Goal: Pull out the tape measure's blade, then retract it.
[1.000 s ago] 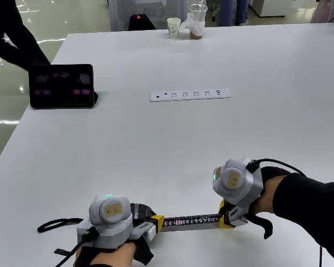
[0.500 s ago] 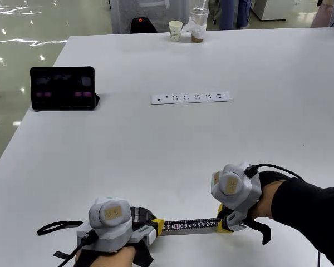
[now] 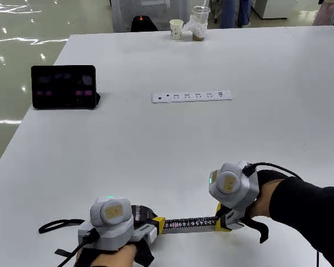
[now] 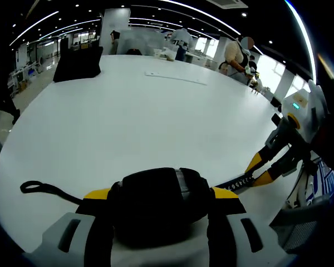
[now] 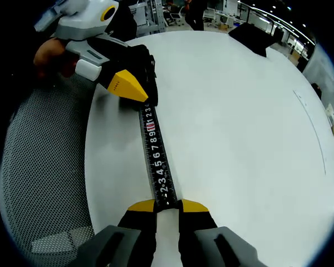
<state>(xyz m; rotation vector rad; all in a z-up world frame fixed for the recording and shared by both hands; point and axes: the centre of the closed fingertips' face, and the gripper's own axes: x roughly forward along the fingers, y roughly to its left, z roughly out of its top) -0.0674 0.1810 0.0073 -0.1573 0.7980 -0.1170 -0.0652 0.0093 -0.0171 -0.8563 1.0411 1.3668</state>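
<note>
Left gripper is clamped tight around the black tape measure, down at the near edge of the white table. The blade lies flat, running rightward, about as much of it out as a second ago. Right gripper pinches the blade's tip, jaws closed on it.

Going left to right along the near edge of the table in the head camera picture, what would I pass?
Black strap → left gripper, holding the tape measure → blade → right gripper, pinching the blade's end.
</note>
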